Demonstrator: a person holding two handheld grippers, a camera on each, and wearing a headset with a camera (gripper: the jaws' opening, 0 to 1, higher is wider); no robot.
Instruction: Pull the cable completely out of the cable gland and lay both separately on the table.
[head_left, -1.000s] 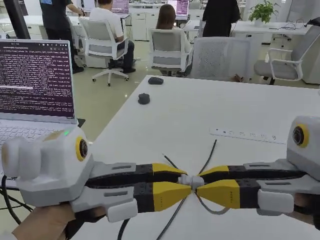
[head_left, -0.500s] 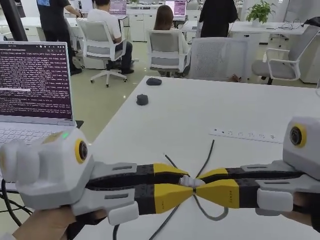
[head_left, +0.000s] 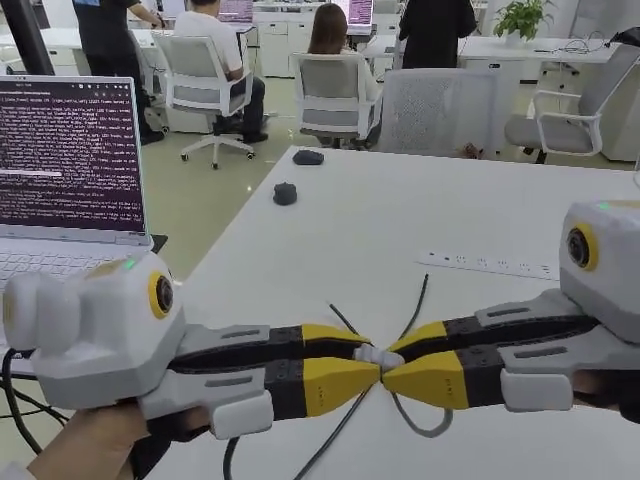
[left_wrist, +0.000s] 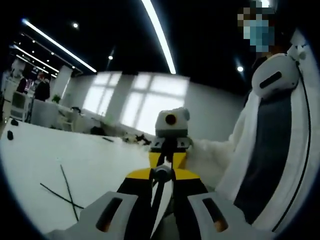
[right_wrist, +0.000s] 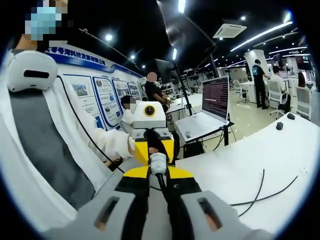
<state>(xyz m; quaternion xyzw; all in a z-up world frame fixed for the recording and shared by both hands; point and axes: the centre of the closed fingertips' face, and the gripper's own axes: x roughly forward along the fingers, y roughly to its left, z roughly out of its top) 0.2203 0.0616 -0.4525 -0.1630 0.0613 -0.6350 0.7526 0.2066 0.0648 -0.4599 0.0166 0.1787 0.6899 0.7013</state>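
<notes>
A small white cable gland (head_left: 366, 353) sits between the two yellow-tipped grippers, which meet tip to tip above the white table (head_left: 400, 220). My left gripper (head_left: 370, 364) is shut on the gland (left_wrist: 162, 172). My right gripper (head_left: 391, 364) is shut on the black cable (right_wrist: 163, 186) just behind the gland (right_wrist: 158, 162). Below the right gripper the cable (head_left: 420, 430) hangs in a loop. Another black length (head_left: 330, 440) runs down toward the near edge.
Two thin black cables (head_left: 415, 305) lie crossed on the table behind the grippers. A white power strip (head_left: 485, 265) lies to the right, and two dark mice (head_left: 285, 193) further back. An open laptop (head_left: 70, 160) stands at left. Chairs and people are beyond.
The grippers stay tip to tip and have drifted slightly left. The cable loop under the right gripper has grown a little. The head view has shifted a bit.
</notes>
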